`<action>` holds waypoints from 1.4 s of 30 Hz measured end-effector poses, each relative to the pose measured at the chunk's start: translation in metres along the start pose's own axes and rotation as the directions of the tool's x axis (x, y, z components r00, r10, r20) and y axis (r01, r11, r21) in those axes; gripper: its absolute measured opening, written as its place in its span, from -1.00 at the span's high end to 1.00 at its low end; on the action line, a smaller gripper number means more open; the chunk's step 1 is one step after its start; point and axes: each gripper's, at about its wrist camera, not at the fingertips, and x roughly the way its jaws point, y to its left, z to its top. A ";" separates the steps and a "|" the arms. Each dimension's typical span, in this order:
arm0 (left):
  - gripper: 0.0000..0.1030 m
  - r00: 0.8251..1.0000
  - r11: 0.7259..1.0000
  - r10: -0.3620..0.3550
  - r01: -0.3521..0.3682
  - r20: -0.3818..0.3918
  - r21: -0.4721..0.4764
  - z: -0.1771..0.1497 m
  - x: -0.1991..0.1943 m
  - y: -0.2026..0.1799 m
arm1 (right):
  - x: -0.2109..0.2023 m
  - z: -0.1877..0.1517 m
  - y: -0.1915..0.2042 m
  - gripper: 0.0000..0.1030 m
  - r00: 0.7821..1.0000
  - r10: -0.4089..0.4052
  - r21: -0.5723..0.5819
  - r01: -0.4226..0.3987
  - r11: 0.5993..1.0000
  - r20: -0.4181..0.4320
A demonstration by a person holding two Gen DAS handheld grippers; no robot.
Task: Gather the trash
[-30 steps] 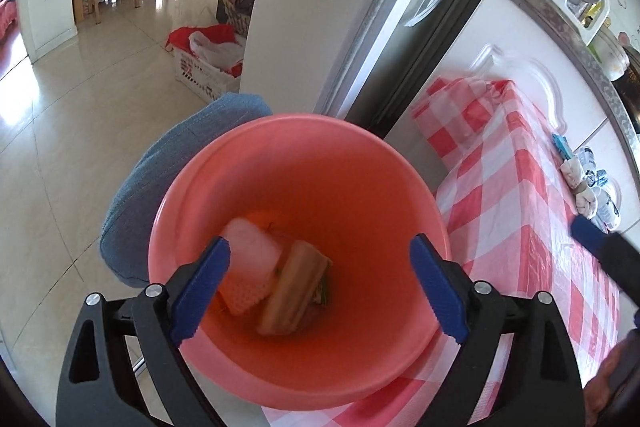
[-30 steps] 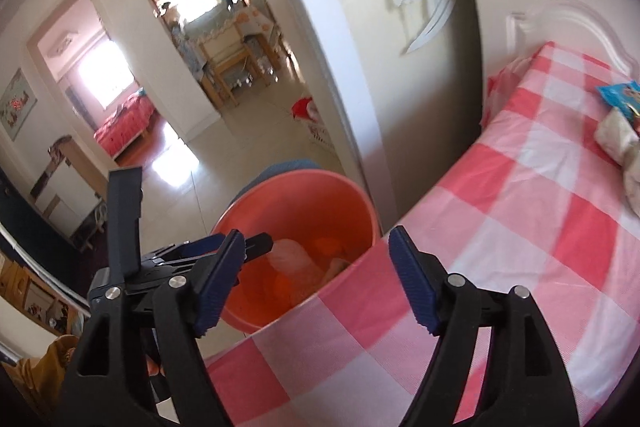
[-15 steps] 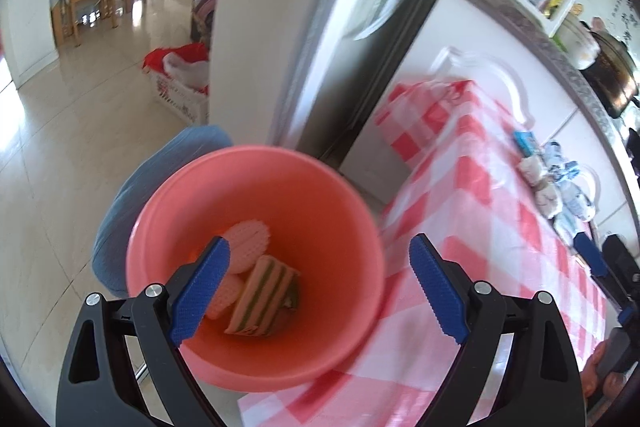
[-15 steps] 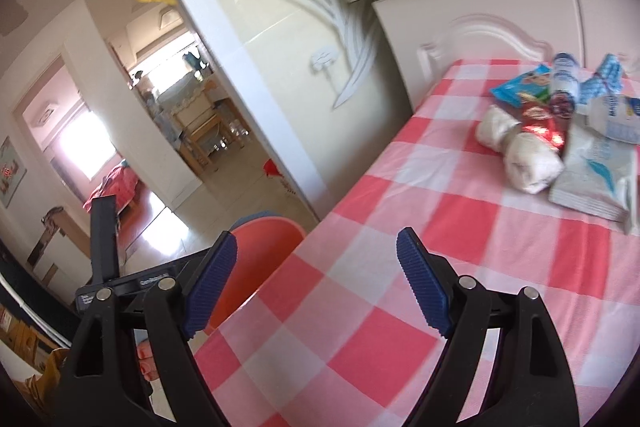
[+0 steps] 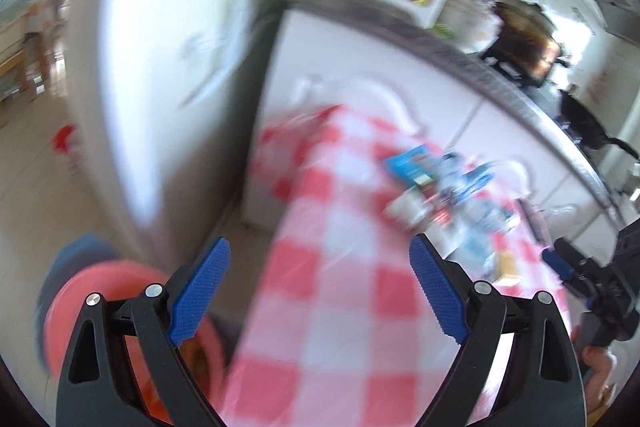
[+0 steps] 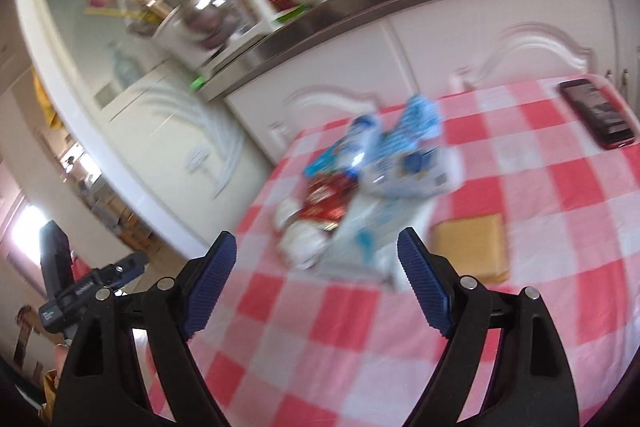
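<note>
Kitchen, red-checked tablecloth (image 6: 540,195): wrapper heap (image 6: 360,187) uncollected at centre frame, pink bucket (image 5: 60,311) lower left, contents unclear; left gripper (image 5: 320,291) and right gripper (image 6: 316,283) both spread wide, holding nothing; most collecting seemingly remains.

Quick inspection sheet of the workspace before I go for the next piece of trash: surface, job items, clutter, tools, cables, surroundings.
Surface: red-and-white checked tablecloth, flat.
Job's things: blurred pile of wrappers mid-table, blue, white and red packets heaped together; orange-pink bucket on the floor beside the table's end.
Clutter: tan flat pad right of the pile; phone at the far right.
Tools: left tool open, empty; right tool open, empty, facing the pile.
Cables: nothing seen.
Surroundings: white cabinets behind the table; crowded worktop above.
</note>
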 end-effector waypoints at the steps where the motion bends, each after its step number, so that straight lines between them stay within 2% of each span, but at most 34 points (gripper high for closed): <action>1: -0.76 1.000 1.000 -0.023 0.023 0.001 0.007 0.009 0.009 -0.009 | -0.002 0.011 -0.013 -0.62 1.000 -0.015 0.015 0.015 1.000 0.011; 5: -0.76 0.989 0.989 -0.142 0.143 -0.032 0.027 0.043 0.059 -0.049 | 0.007 0.049 -0.053 -0.61 1.000 -0.019 0.064 0.019 0.998 0.004; 7: -0.76 0.980 0.981 -0.186 0.189 -0.067 0.039 0.058 0.089 -0.069 | 0.019 0.066 -0.071 -0.39 1.000 -0.006 0.091 0.008 0.996 -0.027; 9: -0.76 0.965 0.967 -0.245 0.250 -0.097 0.040 0.073 0.120 -0.086 | 0.034 0.083 -0.088 -0.30 0.999 0.003 0.107 0.003 0.994 -0.054; 12: -0.76 0.952 0.959 -0.274 0.280 -0.137 0.032 0.087 0.156 -0.102 | 0.057 0.098 -0.101 -0.16 0.997 0.003 0.102 0.005 0.995 -0.079; 15: -0.76 0.945 0.959 -0.271 0.281 -0.183 0.028 0.097 0.192 -0.113 | 0.080 0.108 -0.108 -0.07 0.994 0.019 0.097 -0.009 0.995 -0.110; 20: -0.75 0.940 0.971 -0.234 0.240 -0.248 -0.007 0.102 0.245 -0.118 | 0.118 0.120 -0.111 -0.07 0.986 0.036 0.070 -0.026 0.997 -0.160; 22: -0.57 0.938 0.975 -0.216 0.219 -0.270 -0.019 0.102 0.261 -0.114 | 0.133 0.122 -0.112 -0.07 0.980 0.043 0.068 -0.031 0.997 -0.193; 24: -0.49 0.931 0.975 -0.219 0.218 -0.293 -0.036 0.100 0.274 -0.112 | 0.145 0.123 -0.112 -0.07 0.974 0.049 0.054 -0.038 0.998 -0.220; 26: -0.42 0.930 0.979 -0.199 0.200 -0.308 -0.028 0.098 0.283 -0.113 | 0.157 0.123 -0.112 -0.07 0.968 0.041 0.030 -0.034 0.999 -0.247; 29: -0.36 0.922 0.978 -0.203 0.209 -0.330 -0.016 0.097 0.292 -0.117 | 0.168 0.123 -0.112 -0.07 0.963 0.037 0.006 -0.037 0.999 -0.268; 34: -0.35 0.909 0.973 -0.192 0.227 -0.369 0.052 0.095 0.297 -0.131 | 0.175 0.118 -0.112 0.14 0.957 0.039 -0.017 -0.045 0.999 -0.289; 42: -0.35 0.905 0.963 -0.177 0.241 -0.387 0.123 0.075 0.282 -0.149 | 0.162 0.100 -0.110 0.25 0.952 0.057 -0.018 -0.066 0.998 -0.299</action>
